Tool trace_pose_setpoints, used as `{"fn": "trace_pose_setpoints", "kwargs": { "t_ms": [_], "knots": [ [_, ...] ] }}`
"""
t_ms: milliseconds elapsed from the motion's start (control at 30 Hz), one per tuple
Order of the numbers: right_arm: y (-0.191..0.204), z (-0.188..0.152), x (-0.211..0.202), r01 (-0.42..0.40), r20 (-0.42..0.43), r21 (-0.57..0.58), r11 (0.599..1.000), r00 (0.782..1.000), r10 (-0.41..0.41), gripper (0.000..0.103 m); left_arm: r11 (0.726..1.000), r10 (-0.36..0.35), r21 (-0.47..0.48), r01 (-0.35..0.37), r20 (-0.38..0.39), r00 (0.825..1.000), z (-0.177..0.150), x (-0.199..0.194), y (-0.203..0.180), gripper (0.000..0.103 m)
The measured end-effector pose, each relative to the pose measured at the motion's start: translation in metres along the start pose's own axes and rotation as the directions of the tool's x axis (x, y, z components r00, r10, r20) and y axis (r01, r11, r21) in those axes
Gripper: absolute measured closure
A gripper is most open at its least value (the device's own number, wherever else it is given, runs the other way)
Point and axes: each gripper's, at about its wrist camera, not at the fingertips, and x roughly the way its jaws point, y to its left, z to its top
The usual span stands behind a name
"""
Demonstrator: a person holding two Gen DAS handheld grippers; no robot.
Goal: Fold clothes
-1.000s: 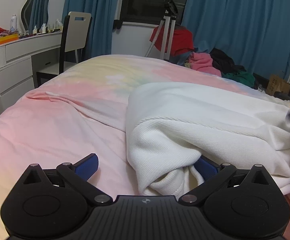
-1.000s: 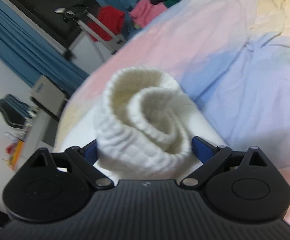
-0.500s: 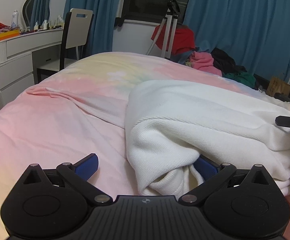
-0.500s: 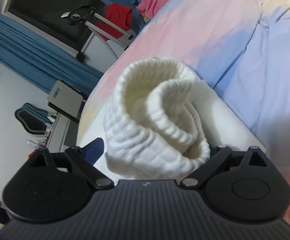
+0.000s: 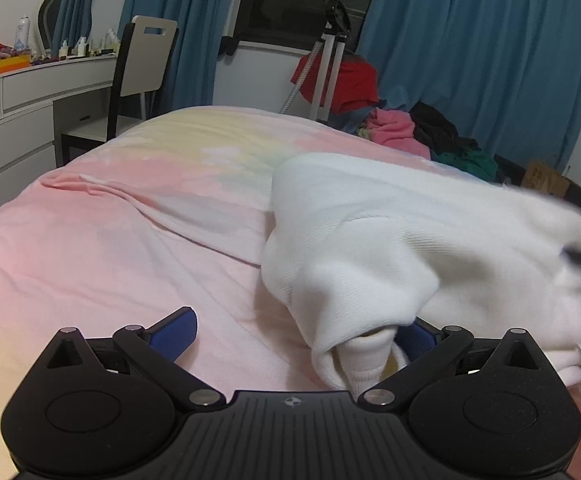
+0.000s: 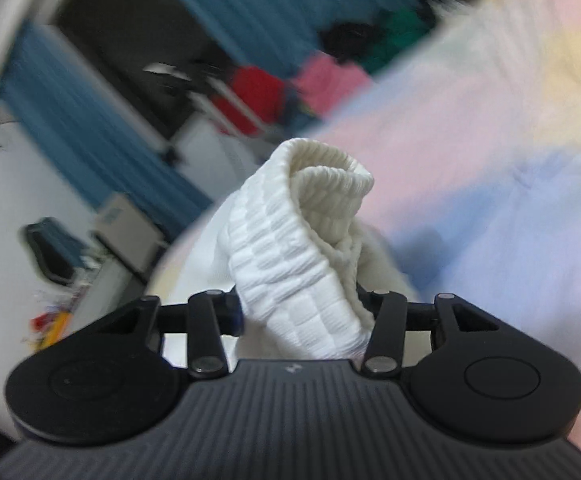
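the bed (image 5: 102,240) in its pastel pink, yellow and blue cover takes up most of the room. a white sweater (image 5: 410,240) lies bunched on its near right side. the left gripper (image 5: 294,334) stands wide, a sweater fold between its blue pads, unclamped. the right gripper (image 6: 302,316) has just been closing and now pinches the ribbed cuff (image 6: 302,232).

Home bedroom, pastel-sheeted bed (image 5: 130,216), white dressing table (image 5: 30,112), blue curtains (image 5: 478,64)
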Motion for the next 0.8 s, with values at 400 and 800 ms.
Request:
{"fn": "trace_pose_setpoints", "kwargs": {
  "t_ms": [400,800],
  "knots": [
    [-0.015,-0.008,0.013,0.038,-0.090,0.054,0.998,0.995,-0.033,0.037,0.990,-0.034,-0.135,0.026,-0.056,0.998,0.001,0.007,0.019,0.000],
    [-0.039,-0.016,0.025,0.148,-0.164,0.086,0.985,0.978,-0.133,0.000,0.989,-0.026,-0.145,0.017,-0.064,0.998,0.004,0.010,0.018,0.000]
  ]
}}
